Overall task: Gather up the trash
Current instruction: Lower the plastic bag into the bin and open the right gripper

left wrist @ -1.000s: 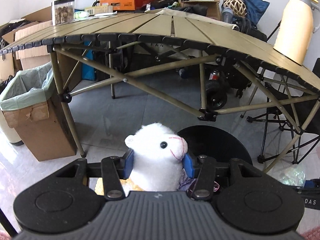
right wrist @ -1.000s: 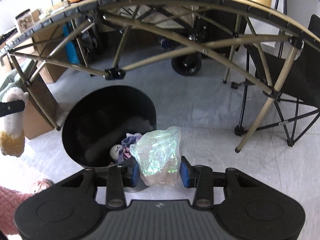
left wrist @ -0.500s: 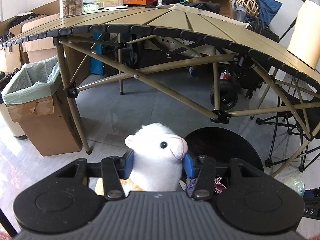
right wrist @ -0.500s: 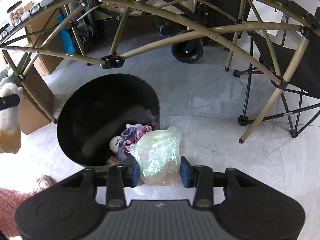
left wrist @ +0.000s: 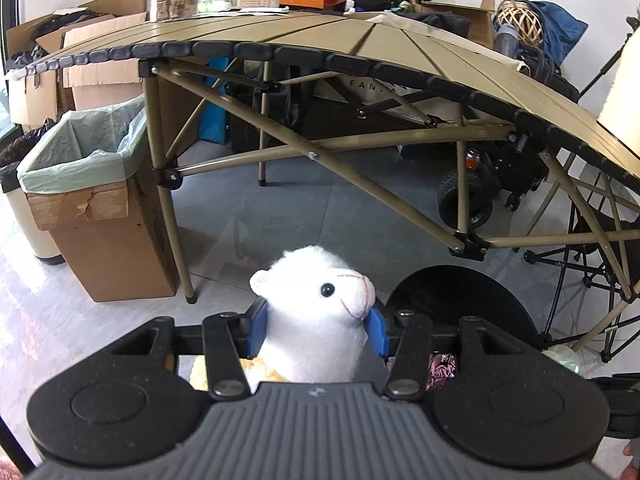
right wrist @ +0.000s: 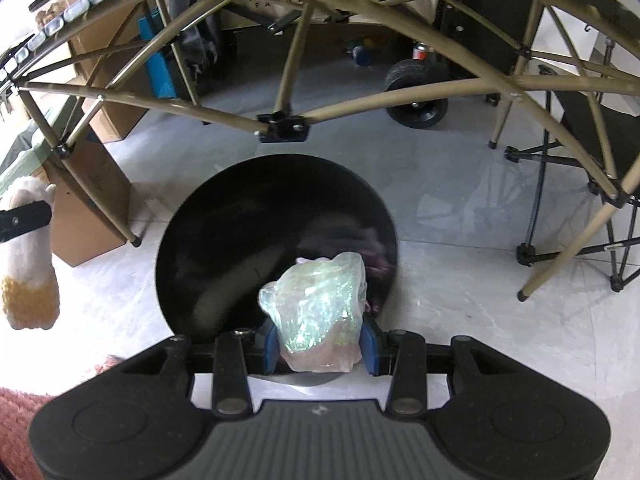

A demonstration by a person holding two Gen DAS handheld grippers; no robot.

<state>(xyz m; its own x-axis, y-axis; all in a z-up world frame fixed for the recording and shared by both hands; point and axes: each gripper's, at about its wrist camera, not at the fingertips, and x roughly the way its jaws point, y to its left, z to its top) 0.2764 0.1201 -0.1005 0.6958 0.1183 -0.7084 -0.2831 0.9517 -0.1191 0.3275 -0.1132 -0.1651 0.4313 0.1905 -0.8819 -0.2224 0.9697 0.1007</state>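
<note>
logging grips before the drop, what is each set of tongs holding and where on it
Left tongs: white plush alpaca, pinched at the neck below its head. Right tongs: crumpled iridescent wrapper, pinched at its lower sides.

1. The black bin [right wrist: 276, 240] stands on the floor with its mouth open upward; nothing covers it.
2. Just behind the bin, the folding table [left wrist: 360, 40] spreads overhead, and its slanted braces and black joint [right wrist: 283, 130] hang close over the bin's far rim.
3. Right of the bin, a table leg [right wrist: 568, 248] and a folding chair [right wrist: 592, 140] narrow the floor.
4. Left of the bin, a cardboard box [left wrist: 100, 232] with a green liner blocks that side.
</note>
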